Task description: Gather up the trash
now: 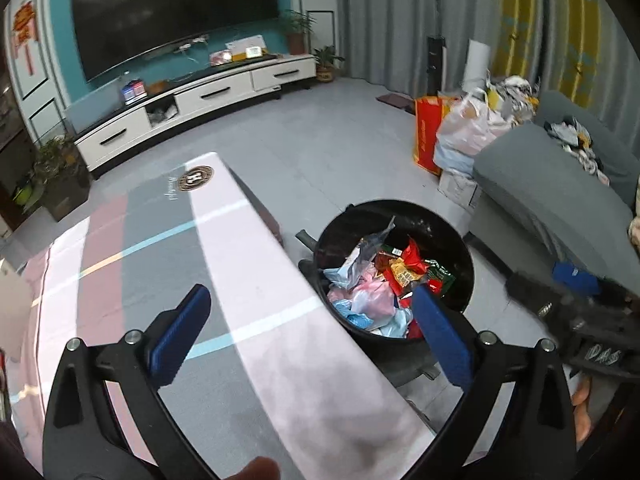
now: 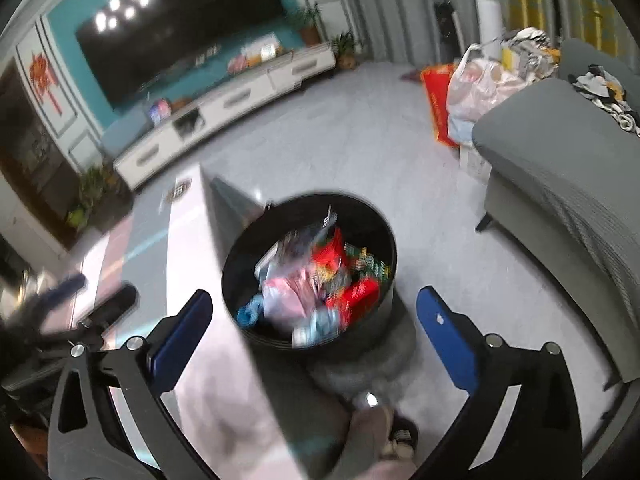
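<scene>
- Black plastic bin [image 1: 400, 264] stands on the floor [image 1: 320, 136] just beside the table's [image 1: 224, 280] long edge, holding crumpled trash [image 1: 384, 280]: red and yellow snack wrappers, a green packet, pink and pale blue bags.
- Left claw [image 1: 308, 332] hangs above the table edge next to the bin, its blue pads [image 1: 182, 332] spread wide with nothing between them.
- Right claw [image 2: 316, 336] hovers over the bin, jaws equally wide apart and empty; this view is blurred.
- Striped cloth in pink, grey and white covers the table.
- Right of the bin sits a grey sofa [image 1: 560, 196], with a red bag [image 1: 428, 136] and full plastic bags [image 1: 468, 132] at its far end.
- Beyond the bin, a white TV cabinet [image 1: 192, 108] and a dark television [image 1: 172, 16] line the teal wall.
</scene>
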Demonstrator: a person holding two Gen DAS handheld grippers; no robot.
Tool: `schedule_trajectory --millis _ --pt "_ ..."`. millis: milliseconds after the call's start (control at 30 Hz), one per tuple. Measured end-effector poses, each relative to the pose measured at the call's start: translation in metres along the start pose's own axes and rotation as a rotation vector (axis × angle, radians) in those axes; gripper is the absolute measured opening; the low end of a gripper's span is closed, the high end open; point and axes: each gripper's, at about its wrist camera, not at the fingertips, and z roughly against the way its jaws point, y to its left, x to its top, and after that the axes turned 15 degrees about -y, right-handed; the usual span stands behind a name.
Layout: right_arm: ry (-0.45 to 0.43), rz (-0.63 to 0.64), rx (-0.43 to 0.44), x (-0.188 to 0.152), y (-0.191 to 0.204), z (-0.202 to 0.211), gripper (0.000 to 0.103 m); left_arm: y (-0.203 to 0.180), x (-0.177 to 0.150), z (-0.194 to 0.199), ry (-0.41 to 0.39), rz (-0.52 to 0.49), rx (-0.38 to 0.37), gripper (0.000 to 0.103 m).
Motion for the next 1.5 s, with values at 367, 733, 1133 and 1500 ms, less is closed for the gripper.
schedule_trajectory --millis 367,733,1133,1500 --pt "0.030 0.138 -0.082 0.015 0.029 0.054 0.100 0.019 0.017 0.065 -0.002 0.065 0.059 0.100" --pt "0.000 0.232 -0.072 0.018 0.059 0.080 0.100 0.037 0.018 0.095 0.005 0.122 0.127 0.100" --pt "0.003 0.261 -0.092 0.012 0.069 0.085 0.100 0.041 0.009 0.103 0.019 0.125 0.150 0.100" --pt "-0.001 0.253 -0.089 0.012 0.070 0.086 0.100 0.039 0.010 0.103 0.017 0.107 0.155 0.100"
